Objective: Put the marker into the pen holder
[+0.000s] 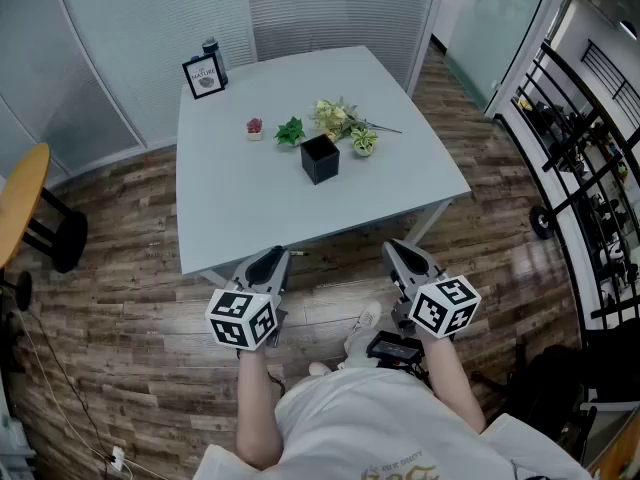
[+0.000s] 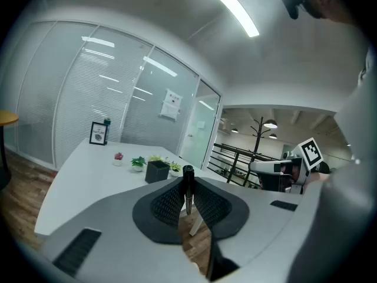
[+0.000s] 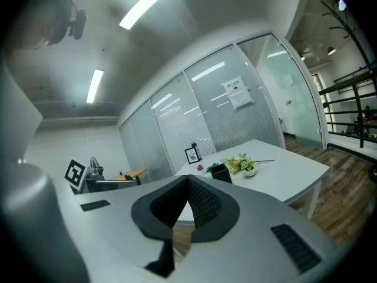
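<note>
Clamping slim black marker (image 2: 187, 188) upright between jaws, left tool (image 1: 266, 262) is held short of white tabletop (image 1: 240, 208). Right tool (image 1: 404, 254) closed, nothing held. Marker judged light, rigid, smooth; mid-barrel hold judged best. Black square pen holder (image 1: 319, 158) seen mid-tabletop.

All three views toward table (image 1: 240, 208)
</note>
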Tool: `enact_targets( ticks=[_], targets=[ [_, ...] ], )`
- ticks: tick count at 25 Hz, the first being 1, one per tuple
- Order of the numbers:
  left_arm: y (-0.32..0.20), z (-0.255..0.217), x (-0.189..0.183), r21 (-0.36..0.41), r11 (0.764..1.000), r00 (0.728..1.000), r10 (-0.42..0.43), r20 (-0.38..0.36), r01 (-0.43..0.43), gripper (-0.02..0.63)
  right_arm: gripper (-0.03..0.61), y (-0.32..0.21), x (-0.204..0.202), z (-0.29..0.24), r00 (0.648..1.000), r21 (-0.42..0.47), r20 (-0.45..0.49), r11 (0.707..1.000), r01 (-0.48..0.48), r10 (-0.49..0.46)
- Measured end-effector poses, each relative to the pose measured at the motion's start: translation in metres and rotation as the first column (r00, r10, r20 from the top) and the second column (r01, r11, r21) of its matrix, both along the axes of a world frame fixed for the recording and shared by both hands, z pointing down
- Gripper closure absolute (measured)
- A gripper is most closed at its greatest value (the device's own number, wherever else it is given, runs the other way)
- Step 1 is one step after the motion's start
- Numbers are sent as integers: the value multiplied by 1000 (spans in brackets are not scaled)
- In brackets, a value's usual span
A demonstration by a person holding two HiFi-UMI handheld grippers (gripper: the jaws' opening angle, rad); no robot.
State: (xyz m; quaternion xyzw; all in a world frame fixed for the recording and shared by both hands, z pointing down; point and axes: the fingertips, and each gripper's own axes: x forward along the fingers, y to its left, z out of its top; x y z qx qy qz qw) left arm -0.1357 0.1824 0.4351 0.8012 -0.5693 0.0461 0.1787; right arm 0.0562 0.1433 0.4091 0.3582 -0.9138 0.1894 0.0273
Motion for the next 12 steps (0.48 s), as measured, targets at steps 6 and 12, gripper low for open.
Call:
enact_targets(
  ticks=[6, 12],
  targets=[
    [5, -4, 2, 1, 1000, 1000, 1, 26, -1, 561, 561, 4, -7, -3, 1000, 0, -2, 1000, 26, -26],
    [18, 5, -3, -29, 1000, 999, 4, 42, -3, 561, 561, 14, -15, -3, 999, 9, 3, 999, 37, -38]
  ],
)
